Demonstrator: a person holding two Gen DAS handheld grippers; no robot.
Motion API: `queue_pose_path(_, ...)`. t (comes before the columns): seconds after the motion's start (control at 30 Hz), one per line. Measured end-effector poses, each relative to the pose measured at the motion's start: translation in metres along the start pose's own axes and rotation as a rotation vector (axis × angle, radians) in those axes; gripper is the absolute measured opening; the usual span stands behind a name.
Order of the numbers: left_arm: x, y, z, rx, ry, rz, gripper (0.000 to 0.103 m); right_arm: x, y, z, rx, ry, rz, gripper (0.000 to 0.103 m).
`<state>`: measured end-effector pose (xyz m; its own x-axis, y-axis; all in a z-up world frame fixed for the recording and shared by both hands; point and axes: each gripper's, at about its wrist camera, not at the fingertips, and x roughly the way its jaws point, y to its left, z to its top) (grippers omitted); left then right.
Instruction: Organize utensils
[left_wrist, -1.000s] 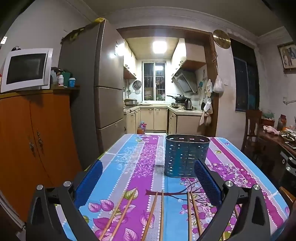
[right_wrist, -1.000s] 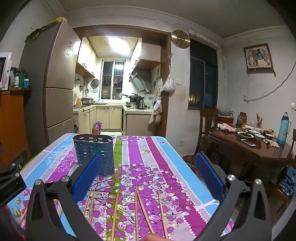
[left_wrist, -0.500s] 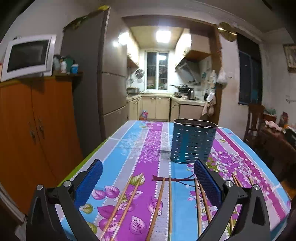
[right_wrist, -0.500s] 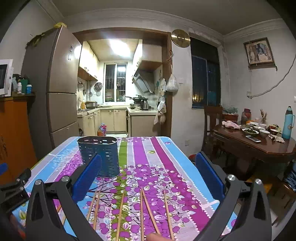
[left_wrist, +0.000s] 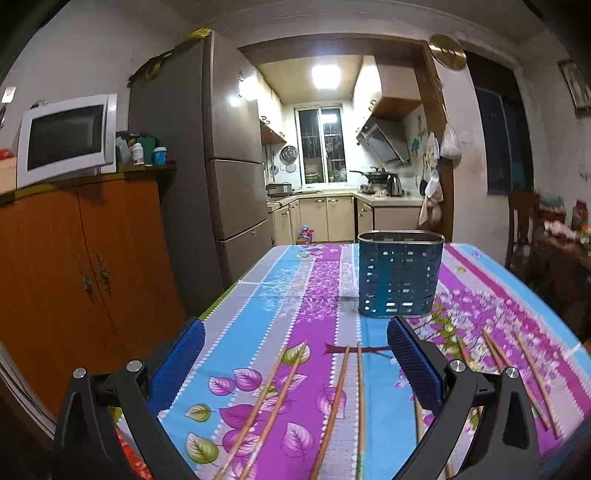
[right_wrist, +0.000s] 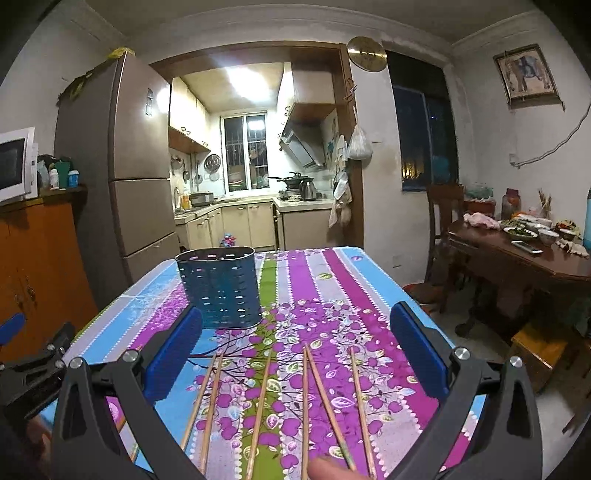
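Observation:
Several wooden chopsticks (left_wrist: 334, 410) lie side by side on the flowered tablecloth (left_wrist: 288, 306), pointing away from me; the right wrist view shows more chopsticks (right_wrist: 258, 410) the same way. A blue perforated utensil holder (left_wrist: 400, 273) stands upright and empty beyond them, also visible as the holder (right_wrist: 218, 286) at left centre. My left gripper (left_wrist: 295, 345) hovers open low over the near chopsticks, nothing between its blue pads. My right gripper (right_wrist: 295, 332) is open too, above the chopsticks. A fingertip (right_wrist: 328, 469) shows at the bottom edge.
An orange cabinet (left_wrist: 85, 266) with a microwave (left_wrist: 66, 138) and a tall fridge (left_wrist: 207, 177) stand left of the table. A dark dining table (right_wrist: 517, 254) with dishes and a chair (right_wrist: 443, 221) are on the right. The left gripper's body (right_wrist: 33, 369) sits at the left.
Both grippers have sunk lower and tilted towards the table, so the chopsticks and holder appear closer. Both stay open; nothing on the table has moved.

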<state>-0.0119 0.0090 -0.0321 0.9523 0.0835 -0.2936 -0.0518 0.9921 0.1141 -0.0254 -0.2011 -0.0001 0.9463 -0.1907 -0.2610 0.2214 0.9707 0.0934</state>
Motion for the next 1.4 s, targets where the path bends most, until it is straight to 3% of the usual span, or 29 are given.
queue_pose_path(0.2,-0.004,-0.005,-0.001,0.035,-0.007,0.003,0.099,-0.006,0.003,-0.001,-0.029,-0.026,0.012,0.098)
queue_pose_path(0.67,-0.007,-0.002,0.003,0.020,-0.022,-0.024,0.099,-0.009,0.010,-0.002,-0.058,0.003,0.078,0.098)
queue_pose_path(1.27,-0.009,0.005,0.003,-0.002,-0.028,-0.045,0.099,-0.009,0.017,-0.001,-0.093,0.007,0.067,0.098)
queue_pose_path(1.4,-0.011,0.033,0.008,-0.008,-0.061,-0.039,0.099,-0.013,0.010,0.003,-0.106,-0.002,0.024,0.098)
